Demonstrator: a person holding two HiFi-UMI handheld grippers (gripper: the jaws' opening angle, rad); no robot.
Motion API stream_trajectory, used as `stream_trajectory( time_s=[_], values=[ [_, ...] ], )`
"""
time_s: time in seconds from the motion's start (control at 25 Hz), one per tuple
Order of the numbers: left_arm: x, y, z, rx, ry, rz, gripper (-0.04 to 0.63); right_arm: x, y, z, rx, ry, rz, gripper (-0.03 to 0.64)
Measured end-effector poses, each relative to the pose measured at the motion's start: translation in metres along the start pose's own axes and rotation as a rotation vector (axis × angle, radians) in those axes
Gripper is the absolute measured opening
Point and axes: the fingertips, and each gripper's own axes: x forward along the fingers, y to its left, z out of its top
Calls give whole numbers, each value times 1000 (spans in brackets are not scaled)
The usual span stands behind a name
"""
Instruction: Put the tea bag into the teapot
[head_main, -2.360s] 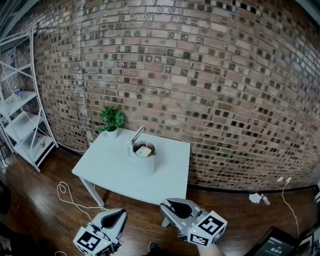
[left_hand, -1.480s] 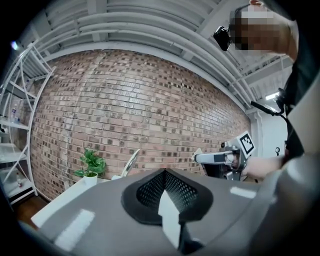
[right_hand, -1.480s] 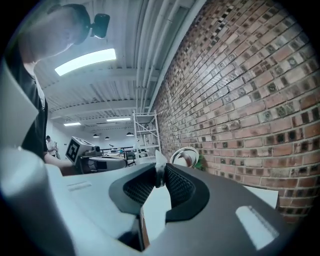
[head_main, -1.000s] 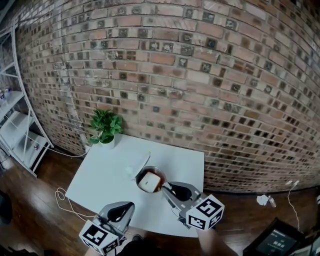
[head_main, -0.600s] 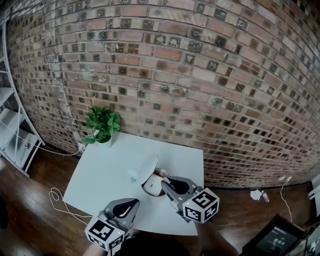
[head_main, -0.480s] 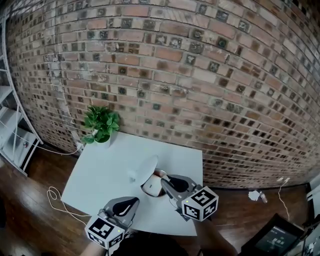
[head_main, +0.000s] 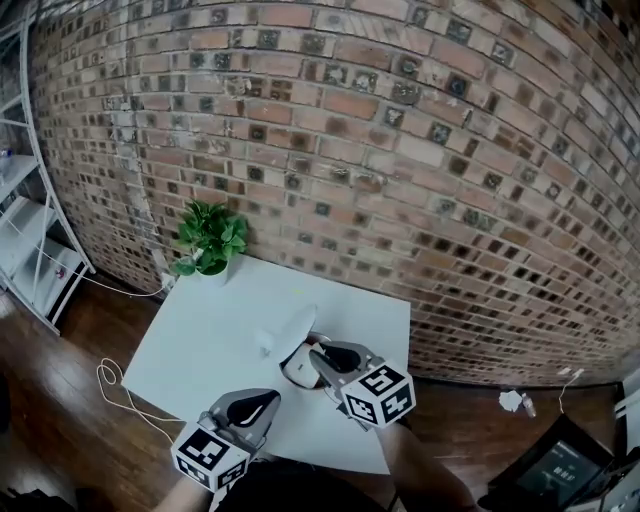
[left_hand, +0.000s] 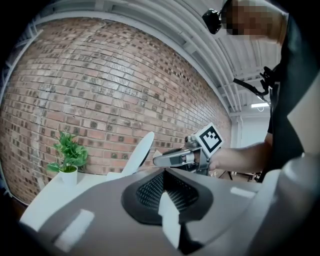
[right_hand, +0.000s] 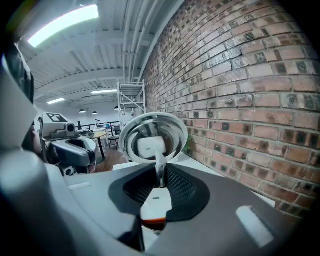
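Observation:
An open teapot (head_main: 290, 368) stands on the white table (head_main: 200, 340) with its round lid (head_main: 290, 330) tipped up. A white tea bag (head_main: 298, 370) shows inside it. My right gripper (head_main: 318, 352) reaches over the pot's rim from the right. In the right gripper view its tips (right_hand: 159, 170) pinch a thin white strip, apparently the tea bag's tag, and the white tea bag (right_hand: 155, 202) shows below over brown liquid. The lid (right_hand: 152, 137) mirrors the bag. My left gripper (head_main: 268, 398) hovers near the table's front edge, shut and empty.
A small potted plant (head_main: 210, 238) stands at the table's far left corner against the brick wall. A white cable (head_main: 110, 380) lies on the wooden floor to the left, beside a white shelf unit (head_main: 30, 230).
My right gripper has moved left and down, from the pot's front right to over its rim. The left gripper has edged a little forward toward the table.

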Motion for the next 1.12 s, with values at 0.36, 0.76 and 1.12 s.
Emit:
stream_trajectory(
  time_s=[0.36,0.76,1.12],
  values=[
    [-1,3,-15,-16,21,39,5,14,0,-18,-45,83,20,96],
    [-3,8,-16,-42,17,52,5,13,-2,-22,-42,92,19,118],
    [-3,0,-7,-21,-8,-4,5,-11,6,-8,-32,34,5,117]
  ],
)
